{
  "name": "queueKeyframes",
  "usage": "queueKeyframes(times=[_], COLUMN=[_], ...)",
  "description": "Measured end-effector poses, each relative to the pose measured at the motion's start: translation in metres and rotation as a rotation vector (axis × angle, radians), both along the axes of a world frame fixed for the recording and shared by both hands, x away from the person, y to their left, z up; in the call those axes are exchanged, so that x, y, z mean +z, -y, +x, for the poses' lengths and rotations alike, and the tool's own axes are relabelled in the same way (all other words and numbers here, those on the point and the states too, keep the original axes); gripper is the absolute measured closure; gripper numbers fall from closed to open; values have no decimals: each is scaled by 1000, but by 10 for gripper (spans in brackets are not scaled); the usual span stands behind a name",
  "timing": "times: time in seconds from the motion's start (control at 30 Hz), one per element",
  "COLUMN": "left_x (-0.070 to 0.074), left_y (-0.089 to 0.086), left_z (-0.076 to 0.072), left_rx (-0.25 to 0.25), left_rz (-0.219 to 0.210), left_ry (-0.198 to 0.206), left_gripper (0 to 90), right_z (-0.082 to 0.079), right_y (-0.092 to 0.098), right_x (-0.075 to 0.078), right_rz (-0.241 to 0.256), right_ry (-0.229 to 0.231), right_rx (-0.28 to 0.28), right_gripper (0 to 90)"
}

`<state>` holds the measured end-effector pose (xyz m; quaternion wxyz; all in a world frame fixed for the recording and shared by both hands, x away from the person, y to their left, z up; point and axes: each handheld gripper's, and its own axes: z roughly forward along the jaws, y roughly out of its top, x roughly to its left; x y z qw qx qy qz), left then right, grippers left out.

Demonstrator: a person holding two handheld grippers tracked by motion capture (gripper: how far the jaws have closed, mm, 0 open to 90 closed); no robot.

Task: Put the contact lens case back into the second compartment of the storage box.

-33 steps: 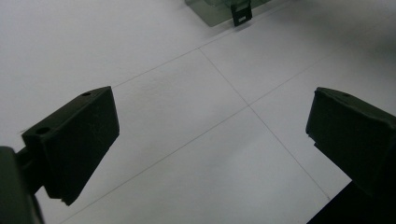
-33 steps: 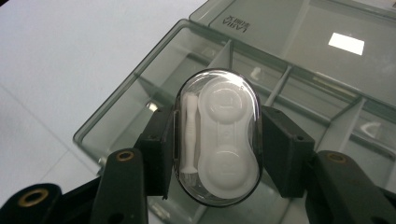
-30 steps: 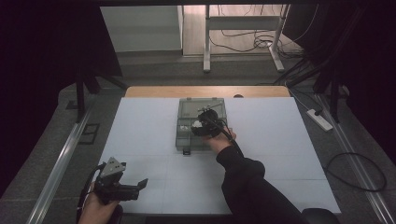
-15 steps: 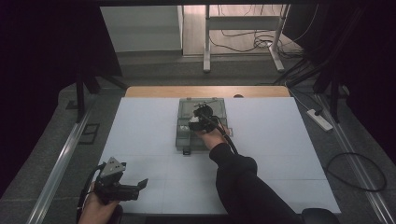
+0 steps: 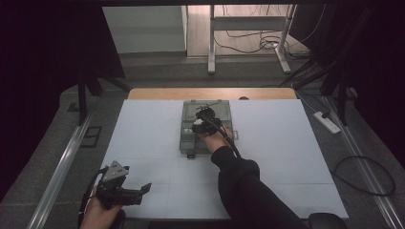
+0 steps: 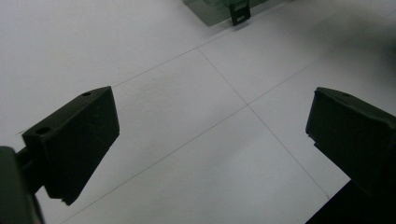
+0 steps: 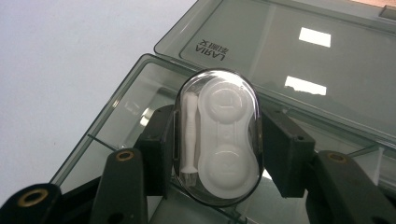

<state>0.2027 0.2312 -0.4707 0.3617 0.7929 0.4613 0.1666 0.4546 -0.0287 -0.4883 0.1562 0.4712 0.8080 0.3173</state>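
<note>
A clear oval contact lens case (image 7: 217,137) was held clamped in the right gripper (image 7: 217,154) above the open grey box (image 5: 206,125) near the table's (image 5: 286,143) far edge. The left gripper (image 6: 210,135) was observed wide open and empty, near the front-left corner.

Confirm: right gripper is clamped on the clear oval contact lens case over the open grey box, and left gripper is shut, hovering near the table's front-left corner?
One error: the left gripper is open, its jaws standing wide apart in the left gripper view. The rest holds: the right gripper is shut on the contact lens case over the open grey box.
</note>
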Motion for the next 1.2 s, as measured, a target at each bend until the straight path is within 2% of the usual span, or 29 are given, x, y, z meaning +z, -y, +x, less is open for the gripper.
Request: queueKeyframes(times=[0.17,0.27,0.53,0.77,1.03,1.2], left_x=[0,0,0,0,0,0], left_y=[0,0,0,0,0,0], left_z=[0,0,0,0,0,0], left_rx=[-1,-1,-2,-3,-2,-2], left_rz=[0,1,2,3,2,2], left_ry=[0,1,1,1,1,1], left_gripper=[27,27,27,27,27,27], right_z=[0,0,-2,-2,-2,-2], right_y=[-1,-2,-4,-4,-4,1], right_x=[-1,-1,0,0,1,5], right_rz=[0,4,-32,-36,-41,-25], right_ry=[0,-2,17,22,21,-6], right_rx=[-4,-2,8,15,52,95], right_gripper=[480,444,395,384,343,326])
